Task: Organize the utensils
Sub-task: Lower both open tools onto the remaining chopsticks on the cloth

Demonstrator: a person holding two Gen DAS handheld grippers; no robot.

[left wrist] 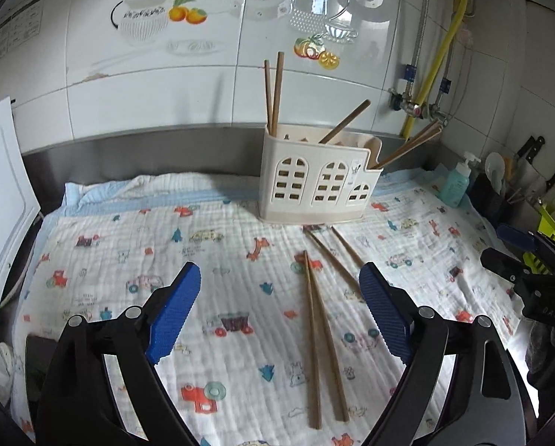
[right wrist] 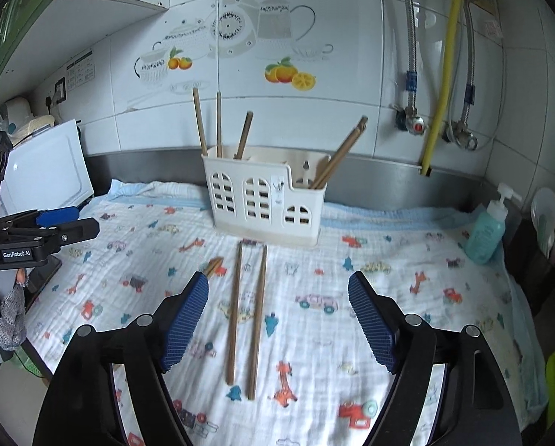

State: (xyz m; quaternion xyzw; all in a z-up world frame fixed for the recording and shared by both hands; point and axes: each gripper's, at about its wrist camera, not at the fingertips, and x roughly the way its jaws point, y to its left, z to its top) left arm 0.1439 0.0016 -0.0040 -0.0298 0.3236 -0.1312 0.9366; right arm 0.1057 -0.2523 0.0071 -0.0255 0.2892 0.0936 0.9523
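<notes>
Both wide-open, empty grippers [left wrist: 280, 278] [right wrist: 278, 290] face 4 light, stiff, slippery brown wooden chopsticks [right wrist: 257, 319] at 12 o'clock; grip mid-shaft.

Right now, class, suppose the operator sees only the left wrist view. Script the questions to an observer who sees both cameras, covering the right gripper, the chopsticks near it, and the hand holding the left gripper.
Operator: Is the right gripper open?
Observer: Yes. The right gripper has its jaws wide apart and grips nothing.
Operator: What lies in front of it?
Observer: Two chopsticks lie side by side on the cloth, their far ends near the holder.
Operator: What holds my gripper?
Observer: A grey-gloved hand shows below the left gripper.
</notes>
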